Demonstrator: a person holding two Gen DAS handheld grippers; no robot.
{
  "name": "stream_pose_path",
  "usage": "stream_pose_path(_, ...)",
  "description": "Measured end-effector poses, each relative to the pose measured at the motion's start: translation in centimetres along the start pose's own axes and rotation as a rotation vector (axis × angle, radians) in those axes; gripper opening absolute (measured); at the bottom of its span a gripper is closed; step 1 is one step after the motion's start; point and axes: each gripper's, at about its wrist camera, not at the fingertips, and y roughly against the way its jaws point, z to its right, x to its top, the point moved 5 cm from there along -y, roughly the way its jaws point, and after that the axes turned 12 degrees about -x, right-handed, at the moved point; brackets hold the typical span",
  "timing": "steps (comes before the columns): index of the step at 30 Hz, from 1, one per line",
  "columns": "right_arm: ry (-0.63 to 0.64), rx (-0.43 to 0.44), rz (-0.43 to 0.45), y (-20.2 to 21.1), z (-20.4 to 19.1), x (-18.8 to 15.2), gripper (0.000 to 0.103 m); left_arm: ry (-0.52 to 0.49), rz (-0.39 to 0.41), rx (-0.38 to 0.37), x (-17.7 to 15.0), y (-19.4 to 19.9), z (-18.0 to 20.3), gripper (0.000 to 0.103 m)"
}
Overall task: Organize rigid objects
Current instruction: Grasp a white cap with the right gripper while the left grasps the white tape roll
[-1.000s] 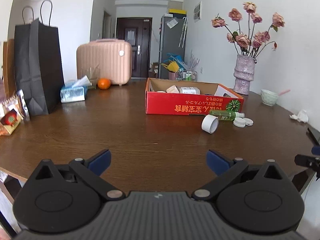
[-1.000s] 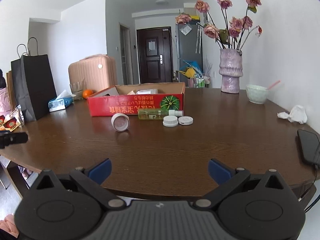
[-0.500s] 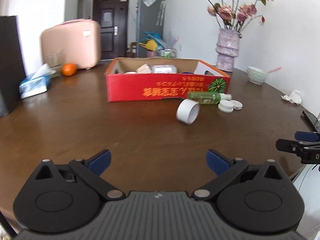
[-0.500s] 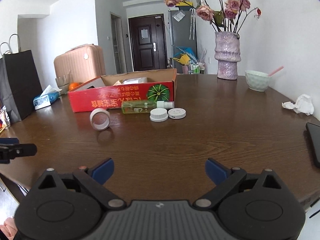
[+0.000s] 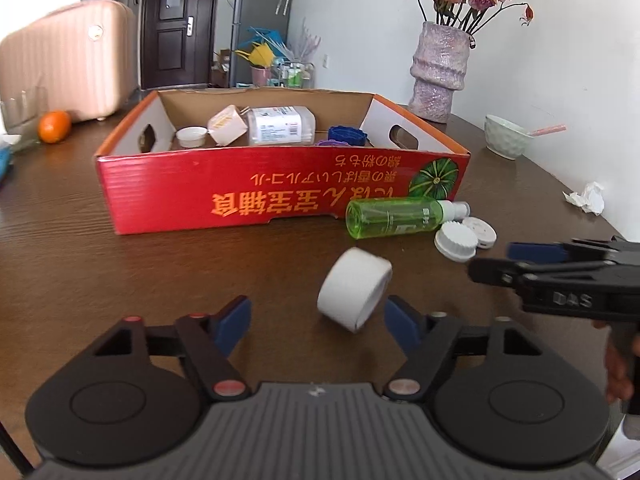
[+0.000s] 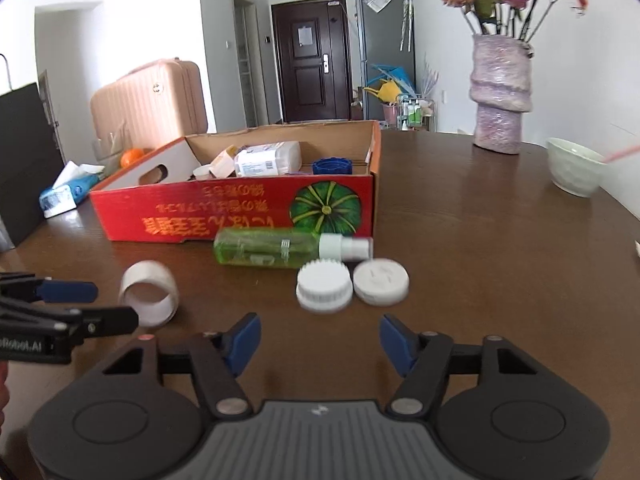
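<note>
A white tape roll [image 5: 354,293] lies on its side on the brown table, just ahead of my left gripper [image 5: 318,318]. Its jaws are closing; the roll sits near the right pad, not pressed. The roll [image 6: 149,298] shows at left in the right wrist view. My right gripper [image 6: 320,340] is closing too, with nothing between its pads, just short of a ribbed white lid [image 6: 325,286] and a flat white lid [image 6: 381,281]. A green spray bottle [image 6: 276,248] lies against the red cardboard box [image 6: 240,216], which holds several small items. The box [image 5: 280,196] fills the middle of the left view.
A purple vase [image 6: 500,96] with dried roses and a pale green bowl [image 6: 574,172] stand at the back right. A crumpled tissue [image 5: 586,198] lies to the right. An orange [image 5: 54,126], a pink suitcase [image 5: 60,64], a tissue pack [image 6: 66,194] and a black bag [image 6: 24,160] are at the left.
Both grippers have moved forward over the table toward the box, so the tape roll, lids and bottle are much nearer. Both pairs of jaws have narrowed.
</note>
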Motion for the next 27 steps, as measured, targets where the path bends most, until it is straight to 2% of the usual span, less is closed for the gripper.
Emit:
stream_pose_path(1,0.0,0.004,-0.002,-0.7,-0.2,0.5,0.058,-0.004,0.006,-0.008,0.2,-0.3,-0.1,0.068)
stream_pose_path(3,0.004,0.016,0.004,-1.8,-0.6,1.3,0.055,-0.028,0.02,-0.034,0.4,-0.8,0.0,0.056)
stream_pose_path(5,0.024,0.003,-0.001,-2.8,-1.2,1.9,0.046,-0.032,0.013,-0.059,0.4,-1.3,0.0,0.033)
stream_pose_path(7,0.042,0.006,0.0,-3.4,-1.7,2.3,0.036,-0.021,0.002,-0.078,0.4,-1.7,-0.1,0.026)
stream_pose_path(11,0.078,0.007,-0.001,-4.1,-2.6,2.3,0.036,-0.038,0.019,-0.098,0.3,-1.6,-0.1,0.022)
stream_pose_path(12,0.083,0.003,0.003,-4.1,-2.7,2.3,0.035,-0.036,0.024,-0.1,0.2,-1.4,0.0,0.018)
stream_pose_path(13,0.079,0.007,0.003,-3.9,-2.8,2.2,0.035,-0.034,0.025,-0.098,0.1,-1.1,0.0,0.008)
stream_pose_path(19,0.079,0.043,0.029,-0.9,-3.3,1.8,0.035,-0.026,0.069,-0.058,-0.3,2.1,0.3,0.005)
stream_pose_path(27,0.052,0.058,0.09,6.3,-2.6,-0.2,0.035,-0.008,0.131,0.009,-2.4,8.6,1.2,0.005)
